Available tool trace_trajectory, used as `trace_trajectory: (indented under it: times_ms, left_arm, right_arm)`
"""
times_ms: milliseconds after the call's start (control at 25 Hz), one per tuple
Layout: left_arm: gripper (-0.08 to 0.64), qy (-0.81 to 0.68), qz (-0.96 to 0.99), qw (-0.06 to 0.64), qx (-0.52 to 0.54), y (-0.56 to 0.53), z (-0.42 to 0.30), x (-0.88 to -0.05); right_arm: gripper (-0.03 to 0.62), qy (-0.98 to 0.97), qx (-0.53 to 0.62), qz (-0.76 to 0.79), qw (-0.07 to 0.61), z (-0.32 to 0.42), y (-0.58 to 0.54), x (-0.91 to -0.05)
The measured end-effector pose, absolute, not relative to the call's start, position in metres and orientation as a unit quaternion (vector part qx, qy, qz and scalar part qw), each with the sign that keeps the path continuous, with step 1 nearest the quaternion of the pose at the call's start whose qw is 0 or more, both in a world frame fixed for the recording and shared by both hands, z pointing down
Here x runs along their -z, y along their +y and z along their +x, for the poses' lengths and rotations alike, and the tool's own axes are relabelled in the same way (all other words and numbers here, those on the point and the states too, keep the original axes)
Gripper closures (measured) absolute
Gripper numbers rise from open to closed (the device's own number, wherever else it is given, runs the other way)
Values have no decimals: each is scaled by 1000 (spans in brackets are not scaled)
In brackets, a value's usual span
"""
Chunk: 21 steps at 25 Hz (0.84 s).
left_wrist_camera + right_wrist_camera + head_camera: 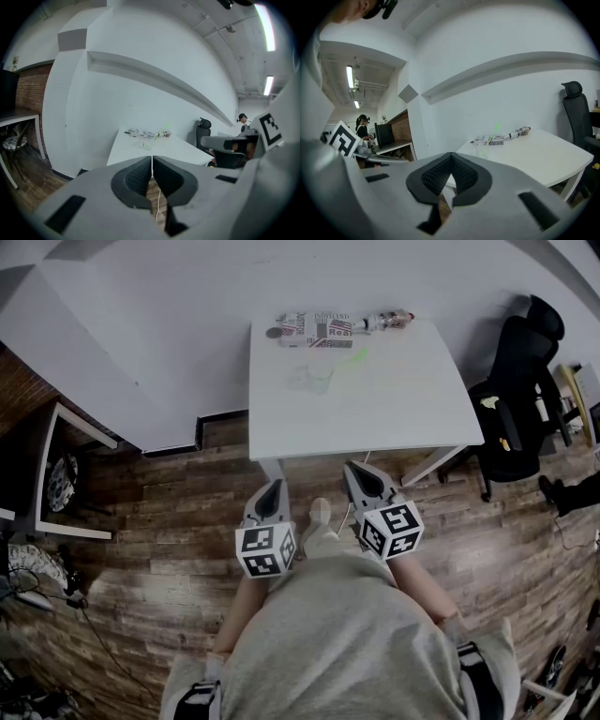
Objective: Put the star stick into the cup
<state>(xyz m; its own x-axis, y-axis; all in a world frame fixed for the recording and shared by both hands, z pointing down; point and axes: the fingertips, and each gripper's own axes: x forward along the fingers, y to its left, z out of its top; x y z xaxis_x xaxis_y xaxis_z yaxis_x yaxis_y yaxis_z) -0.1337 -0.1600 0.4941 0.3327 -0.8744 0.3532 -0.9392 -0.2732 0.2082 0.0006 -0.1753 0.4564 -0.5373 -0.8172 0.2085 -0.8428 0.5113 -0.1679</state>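
Green star stick (pixel 347 361) slants up beside the clear cup (pixel 309 381), far on table (pixel 394 418). It seems to be in the cup, so likely done, but it is too small to confirm. Left gripper (pixel 274 484) and right gripper (pixel 354 466) are near, off the table, jaws pressed together and empty.

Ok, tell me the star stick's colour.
The star stick is bright green; the head view shows it best.

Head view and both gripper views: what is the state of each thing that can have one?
left gripper: shut, empty, short of the table.
right gripper: shut, empty, short of the table.
cup: clear, standing on the table, no stick in it.
star stick: outside the cup, just beyond it.
bottle: lying on its side at the far edge.
printed box: lying flat at the far edge.
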Motion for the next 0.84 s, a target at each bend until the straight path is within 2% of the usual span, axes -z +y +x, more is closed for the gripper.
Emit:
trace_trajectory:
  times_ms: [840]
  left_arm:
    - [551,-572,793,191,-84,-174,-131,-493]
  right_arm:
    - [595,-871,-106,477,38,3,-191,-439]
